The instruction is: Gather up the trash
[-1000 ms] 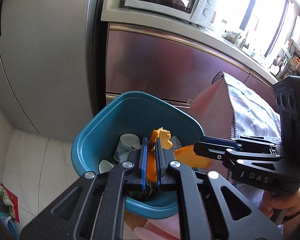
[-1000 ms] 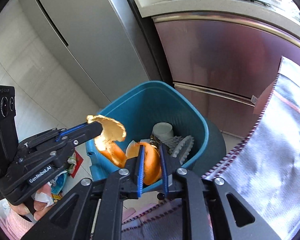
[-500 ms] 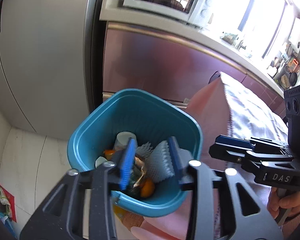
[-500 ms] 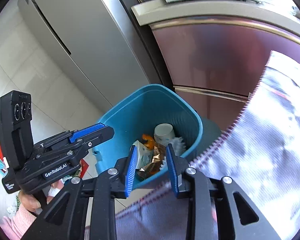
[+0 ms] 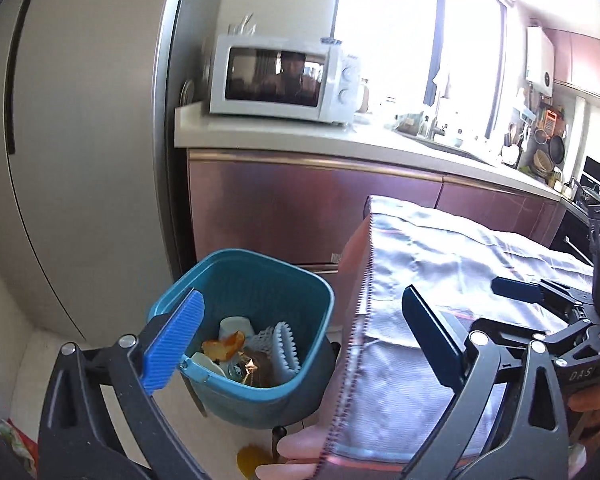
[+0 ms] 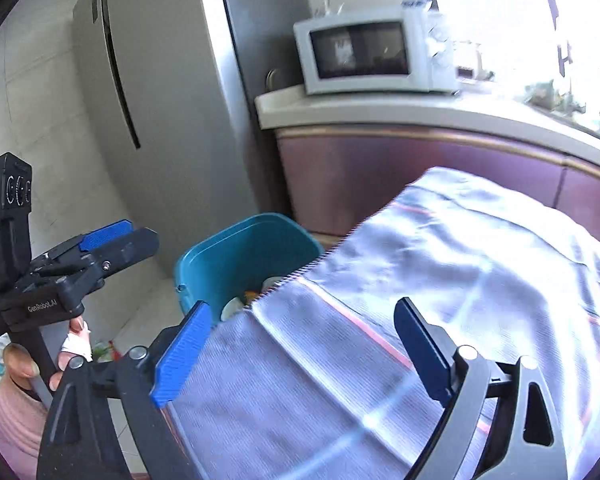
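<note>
Beside cabinets (image 5: 300, 216), teal bin (image 5: 260, 280) holds orange peel (image 5: 224, 345), cup (image 5: 236, 326); both tools just opened wide, empty.

Bin (image 5: 256, 288) mouth open from above; cloth-covered table (image 5: 439, 280) edge crowds right rim; fridge (image 5: 92, 140) left.

1. Your right gripper (image 6: 300, 354): jaws just opened wide, nothing between them, over a grey cloth (image 6: 439, 300).
2. Your left gripper (image 6: 118, 236): at left, apart from the bin.
3. Teal bin (image 6: 236, 256): on the floor, trash inside.
4. Microwave (image 6: 363, 54): on the counter (image 6: 379, 108).
</note>
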